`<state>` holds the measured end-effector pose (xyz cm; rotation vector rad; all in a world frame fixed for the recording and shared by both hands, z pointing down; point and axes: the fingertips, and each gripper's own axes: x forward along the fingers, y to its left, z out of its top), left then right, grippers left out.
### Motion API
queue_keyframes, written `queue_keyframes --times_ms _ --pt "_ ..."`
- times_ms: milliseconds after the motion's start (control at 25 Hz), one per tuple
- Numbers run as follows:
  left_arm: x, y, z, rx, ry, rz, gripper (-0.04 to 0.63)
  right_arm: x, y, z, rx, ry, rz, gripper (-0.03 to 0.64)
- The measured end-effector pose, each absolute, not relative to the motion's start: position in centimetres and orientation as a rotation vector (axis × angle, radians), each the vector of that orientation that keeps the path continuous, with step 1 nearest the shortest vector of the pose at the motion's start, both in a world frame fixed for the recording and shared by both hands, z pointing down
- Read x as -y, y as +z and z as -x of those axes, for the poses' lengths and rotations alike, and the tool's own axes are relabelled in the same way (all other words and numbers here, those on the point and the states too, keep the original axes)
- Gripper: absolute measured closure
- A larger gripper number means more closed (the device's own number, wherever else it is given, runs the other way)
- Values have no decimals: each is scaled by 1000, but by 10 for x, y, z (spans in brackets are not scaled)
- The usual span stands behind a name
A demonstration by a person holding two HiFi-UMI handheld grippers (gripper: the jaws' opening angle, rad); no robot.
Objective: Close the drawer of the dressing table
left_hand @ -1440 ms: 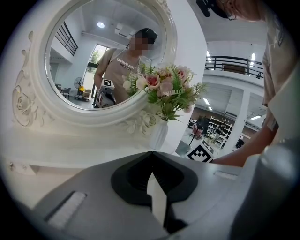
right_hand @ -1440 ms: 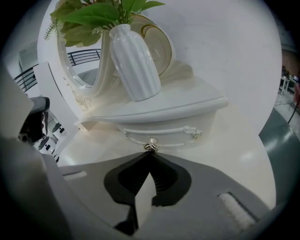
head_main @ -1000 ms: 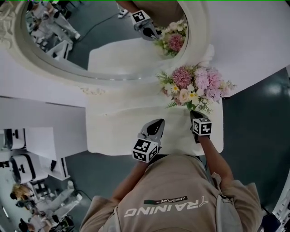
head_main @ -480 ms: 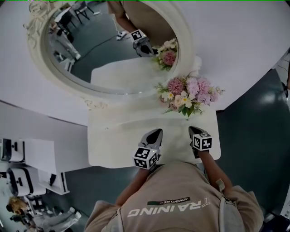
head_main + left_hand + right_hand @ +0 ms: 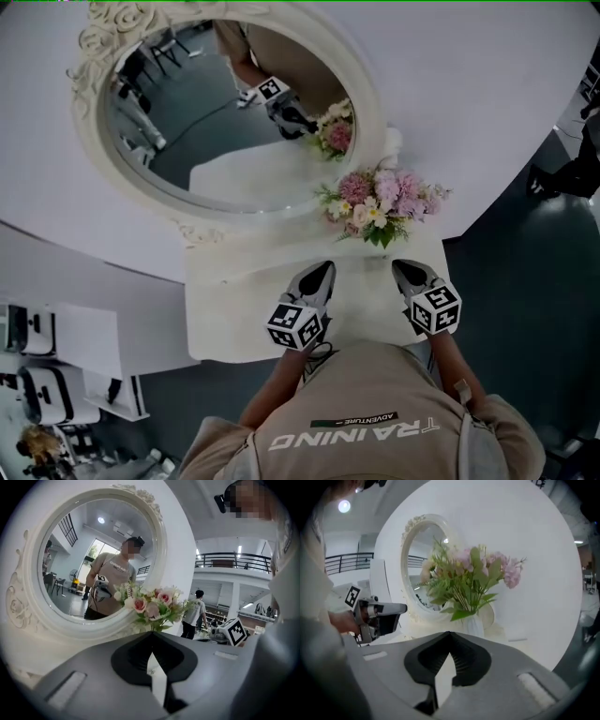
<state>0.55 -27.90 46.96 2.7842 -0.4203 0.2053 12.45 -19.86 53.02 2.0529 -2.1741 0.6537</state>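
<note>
Cream-white dressing table (image 5: 234,309), flat rectangular top, standing upright; drawer hidden beneath top's near edge.

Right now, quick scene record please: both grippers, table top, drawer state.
left gripper: shut, empty, over the front of the dressing table
right gripper: shut, empty, beside the left one, just in front of the bouquet
table top: bouquet at the back right; oval mirror behind it
drawer: not visible in any view; the person covers the table front

Oval mirror (image 5: 225,112), ornate white frame, mounted on white wall (image 5: 487,94). Pink-and-white bouquet (image 5: 380,202) stands just beside its rim, reflected in the glass.
</note>
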Motion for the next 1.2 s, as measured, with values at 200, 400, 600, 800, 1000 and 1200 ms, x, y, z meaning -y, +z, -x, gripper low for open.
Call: queue_keyframes --times_ms 200,400,600,800,1000,1200 --pt "291 433 -5 462 125 -2874 577 196 475 -129 2249 520 -2138 615" --pt "301 396 -3 514 46 -2941 577 194 428 -128 2318 387 -2160 615" --pt "300 357 -3 523 -51 -3021 577 193 381 -126 2268 111 -2160 615" --pt "297 345 0 530 -89 -3049 577 196 365 -122 2225 1 -2148 615" --pt "289 349 -2 504 -73 -3046 577 193 357 -118 2232 -23 -2164 615" --pt "286 357 -2 483 -31 -3043 577 194 356 -113 2252 -18 -2155 615"
